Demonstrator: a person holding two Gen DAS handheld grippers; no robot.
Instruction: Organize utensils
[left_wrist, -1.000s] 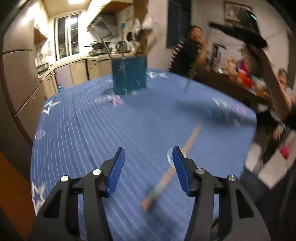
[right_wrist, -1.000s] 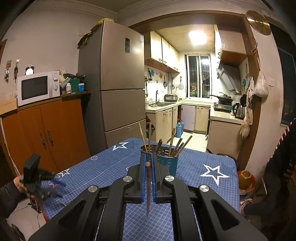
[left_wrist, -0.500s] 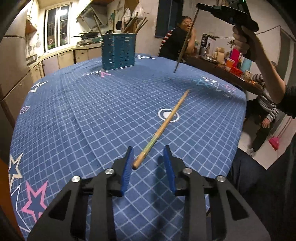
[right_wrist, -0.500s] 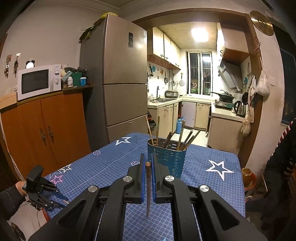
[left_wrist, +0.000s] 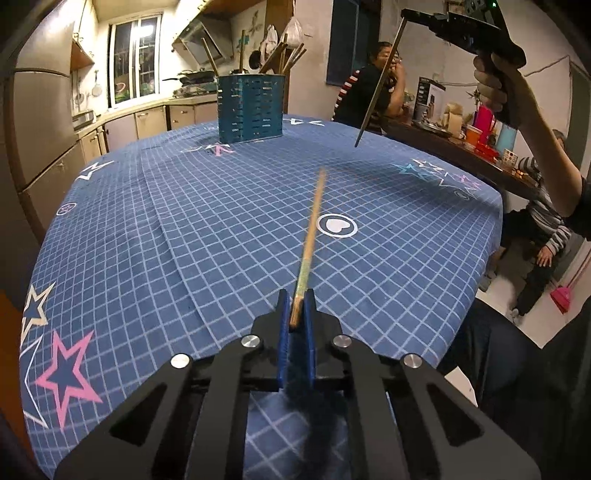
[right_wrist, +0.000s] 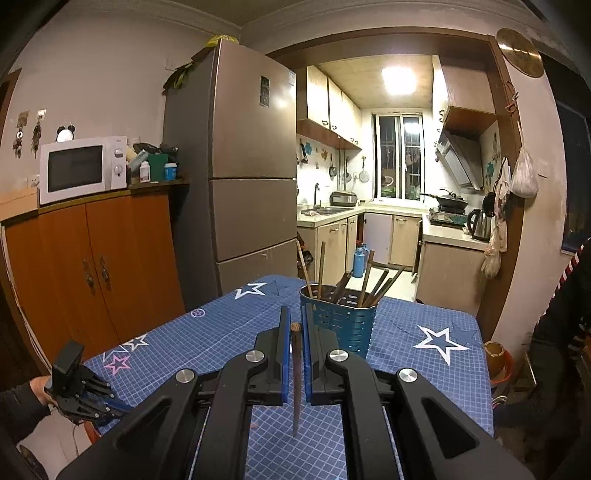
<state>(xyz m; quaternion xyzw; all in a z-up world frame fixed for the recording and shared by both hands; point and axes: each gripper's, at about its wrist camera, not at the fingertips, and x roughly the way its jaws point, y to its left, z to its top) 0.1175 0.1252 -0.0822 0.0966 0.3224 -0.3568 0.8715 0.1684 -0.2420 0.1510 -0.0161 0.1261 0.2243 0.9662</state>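
At the far left of the left wrist view we see a grey fridge (left_wrist: 33, 122) and the kitchen cabinets (left_wrist: 147, 122) under a window. The table carries a blue checked cloth (left_wrist: 147, 236) printed with stars. Our left gripper (left_wrist: 295, 295) sits low over the near edge of that cloth, its blue pads clamped on the near end of a light wooden chopstick (left_wrist: 312, 225). The stick runs away from us over the cloth, pointing roughly toward the blue holder (left_wrist: 251, 107), which stands at the far end of the table with several sticks already leaning inside it. Just right of the chopstick a white heart in a ring is printed on the cloth. Further right and higher, our right gripper (left_wrist: 406, 14) is held in a hand (left_wrist: 491, 88) above the table, with a dark chopstick (left_wrist: 380, 77) hanging tip down from it. Behind it stand two people and a cluttered side table.

From the right wrist view, the left gripper shows small at the lower left by the table edge. A microwave (right_wrist: 83, 170) sits on an orange cabinet, then comes the fridge. In the middle, our right gripper's pads are closed on the dark chopstick, which hangs downward between them. The holder stands just beyond, on the cloth.
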